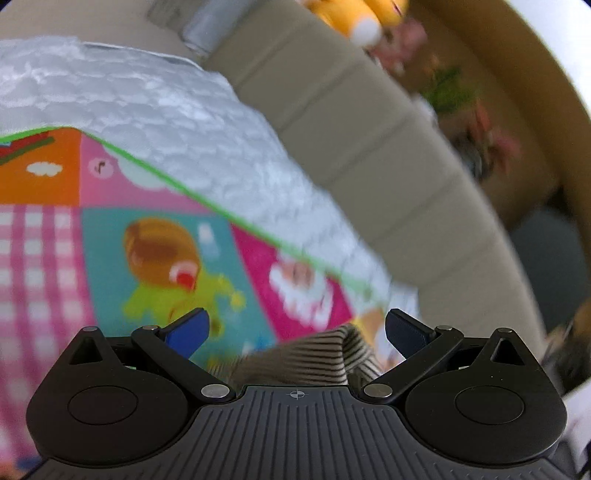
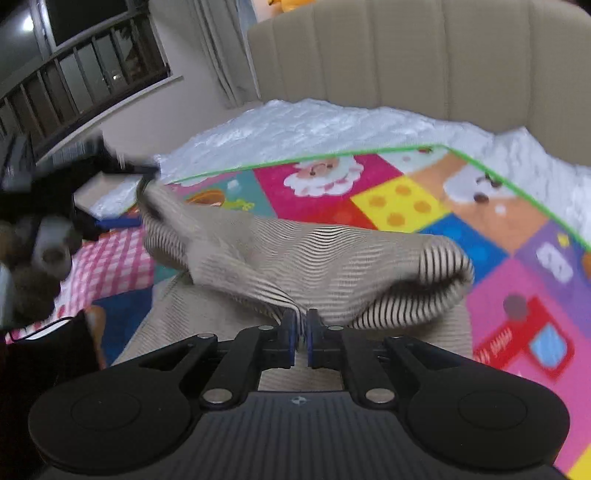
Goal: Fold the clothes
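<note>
1. Right gripper (image 2: 302, 325): blue-padded jaws nearly closed, pinching a bunched fold of the beige garment with thin black stripes (image 2: 295, 254). Pinch point sits at 6 o'clock in the right wrist view; the pads hide the cloth inside the grip.
2. From there the garment rises in a hump toward 12 o'clock, with a rolled edge at 3 o'clock and a stretched corner running to 10 o'clock. That corner is motion-blurred; cannot tell what has hold of it.
3. Lower part of the garment lies flat on the multicoloured cartoon-print play mat with green edging (image 2: 402, 199); its near edge is cut off by the gripper body.
4. Left gripper (image 1: 297, 330): jaws spread wide, nothing between the pads. Only a strip of the striped garment (image 1: 314, 354) shows, at 6 o'clock, just behind the jaws.
5. The mat lies on a white crinkled cover (image 2: 314, 122), with a beige padded headboard (image 2: 424, 55) at 12 o'clock.
6. Left wrist view is heavily blurred; the orange plush shape (image 1: 351, 14) at 1 o'clock is cropped and unidentifiable. The dark clutter at 9 o'clock in the right view is unreadable.
</note>
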Action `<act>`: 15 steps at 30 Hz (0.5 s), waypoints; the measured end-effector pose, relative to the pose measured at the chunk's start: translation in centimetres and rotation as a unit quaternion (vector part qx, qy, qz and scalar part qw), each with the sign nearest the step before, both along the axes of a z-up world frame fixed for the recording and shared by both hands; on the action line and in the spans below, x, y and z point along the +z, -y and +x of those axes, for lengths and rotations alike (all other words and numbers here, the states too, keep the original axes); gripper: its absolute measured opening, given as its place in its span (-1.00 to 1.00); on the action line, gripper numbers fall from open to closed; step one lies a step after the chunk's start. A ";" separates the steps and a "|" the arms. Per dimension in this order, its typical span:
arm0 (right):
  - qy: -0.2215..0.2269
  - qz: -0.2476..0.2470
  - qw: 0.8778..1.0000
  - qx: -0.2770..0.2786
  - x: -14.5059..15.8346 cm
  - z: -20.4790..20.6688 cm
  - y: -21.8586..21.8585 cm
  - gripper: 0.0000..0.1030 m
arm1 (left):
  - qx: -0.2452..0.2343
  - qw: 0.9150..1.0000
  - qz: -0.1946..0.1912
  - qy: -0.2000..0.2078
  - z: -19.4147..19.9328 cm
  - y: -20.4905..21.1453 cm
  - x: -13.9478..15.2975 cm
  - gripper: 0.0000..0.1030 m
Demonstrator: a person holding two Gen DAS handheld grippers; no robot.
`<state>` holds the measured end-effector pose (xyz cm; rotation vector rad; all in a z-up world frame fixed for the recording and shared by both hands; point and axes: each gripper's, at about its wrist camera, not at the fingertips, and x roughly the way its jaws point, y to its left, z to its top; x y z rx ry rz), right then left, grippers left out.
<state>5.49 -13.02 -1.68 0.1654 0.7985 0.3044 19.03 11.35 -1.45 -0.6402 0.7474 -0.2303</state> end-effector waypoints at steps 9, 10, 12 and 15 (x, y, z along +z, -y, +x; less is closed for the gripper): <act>0.021 0.024 0.996 -0.088 1.8 -1.1 6.1 0.72 | -0.079 0.978 0.167 -0.102 -3.2 2.3 -2.8 1.00; 0.012 0.025 0.995 -0.092 1.3 -0.6 6.3 0.72 | -0.081 0.982 0.136 -0.103 -3.6 1.8 -2.6 1.00; -0.012 0.027 0.995 -0.095 -0.2 0.7 6.5 0.72 | -0.088 0.989 0.057 -0.101 -3.8 1.2 -2.5 1.00; -0.047 0.031 0.994 -0.092 -2.7 2.7 6.0 0.72 | -0.097 0.988 -0.014 -0.118 -3.3 1.8 -3.6 1.00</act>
